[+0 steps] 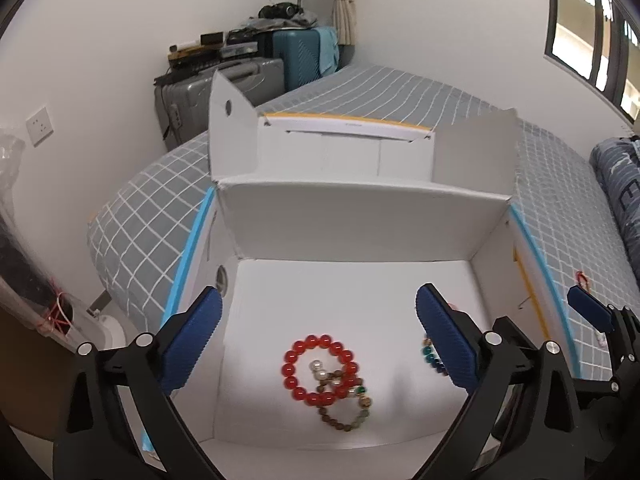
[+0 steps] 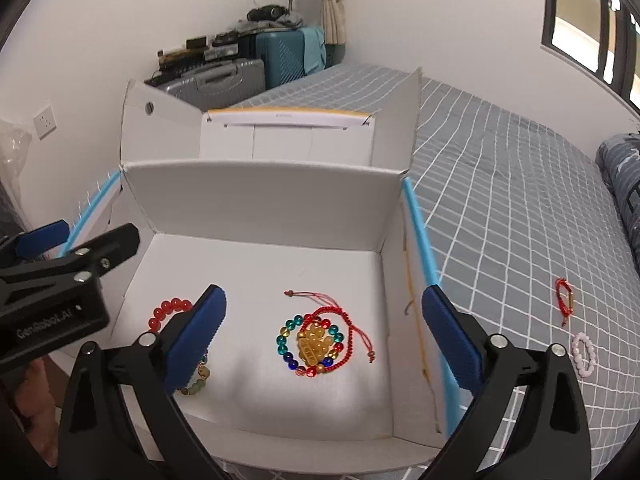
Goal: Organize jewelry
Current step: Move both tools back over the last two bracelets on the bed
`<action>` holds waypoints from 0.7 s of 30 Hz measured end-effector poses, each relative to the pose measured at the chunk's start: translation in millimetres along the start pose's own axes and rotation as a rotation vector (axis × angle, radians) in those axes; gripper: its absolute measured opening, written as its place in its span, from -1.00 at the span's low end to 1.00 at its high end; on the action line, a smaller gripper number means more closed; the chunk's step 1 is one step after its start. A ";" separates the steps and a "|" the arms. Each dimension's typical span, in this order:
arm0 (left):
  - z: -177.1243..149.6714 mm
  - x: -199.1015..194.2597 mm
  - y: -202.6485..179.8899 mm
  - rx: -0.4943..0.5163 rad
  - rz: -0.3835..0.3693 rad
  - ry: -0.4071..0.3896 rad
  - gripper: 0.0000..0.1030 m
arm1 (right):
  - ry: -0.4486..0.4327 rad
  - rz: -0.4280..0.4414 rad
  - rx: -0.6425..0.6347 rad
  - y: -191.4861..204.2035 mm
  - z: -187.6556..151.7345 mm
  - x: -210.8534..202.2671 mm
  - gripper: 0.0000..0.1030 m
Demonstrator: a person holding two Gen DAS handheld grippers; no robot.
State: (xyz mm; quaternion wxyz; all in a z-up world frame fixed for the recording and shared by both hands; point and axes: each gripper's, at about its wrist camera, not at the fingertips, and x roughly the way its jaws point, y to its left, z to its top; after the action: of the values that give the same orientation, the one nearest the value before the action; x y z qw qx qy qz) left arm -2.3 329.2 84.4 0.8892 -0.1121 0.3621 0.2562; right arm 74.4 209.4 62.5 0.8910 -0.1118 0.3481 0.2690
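A white cardboard box (image 1: 352, 220) lies open on the bed. On its floor a red bead bracelet (image 1: 318, 370) overlaps a brown bead bracelet (image 1: 348, 412). My left gripper (image 1: 320, 296) hangs open above them, holding nothing. In the right wrist view my right gripper (image 2: 324, 294) is open and empty over a multicoloured bead bracelet (image 2: 282, 338), a gold pendant (image 2: 314, 342) and a red cord bracelet (image 2: 348, 320). The red bead bracelet (image 2: 170, 308) is partly hidden behind its left finger. The left gripper (image 2: 78, 242) shows at the left, over the box's edge.
Right of the box (image 2: 260, 200), a red cord bracelet (image 2: 564, 300) and a pale bead bracelet (image 2: 583, 354) lie on the grey checked bedsheet (image 2: 500, 220). A folded blue quilt (image 2: 624, 184) is at the far right. Suitcases (image 2: 240, 68) stand against the back wall.
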 end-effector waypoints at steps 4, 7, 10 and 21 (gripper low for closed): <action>2.4 -9.8 -14.6 0.003 -0.036 -0.024 0.89 | -0.024 -0.017 0.004 -13.3 -1.4 -19.5 0.85; 2.7 -19.0 -34.4 0.028 -0.064 -0.037 0.89 | -0.043 -0.034 0.017 -28.8 -4.5 -34.0 0.85; 2.9 -27.3 -51.1 0.041 -0.090 -0.050 0.89 | -0.061 -0.058 0.036 -48.3 -7.7 -49.3 0.85; -6.0 -49.3 -131.8 0.118 -0.203 -0.064 0.89 | -0.089 -0.156 0.140 -129.2 -28.2 -98.8 0.85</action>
State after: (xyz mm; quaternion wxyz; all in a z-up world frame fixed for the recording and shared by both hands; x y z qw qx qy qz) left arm 35.0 197.2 116.5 0.9266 -0.0876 0.3350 0.1469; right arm 70.1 51.6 110.6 0.9294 -0.0637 0.3165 0.1787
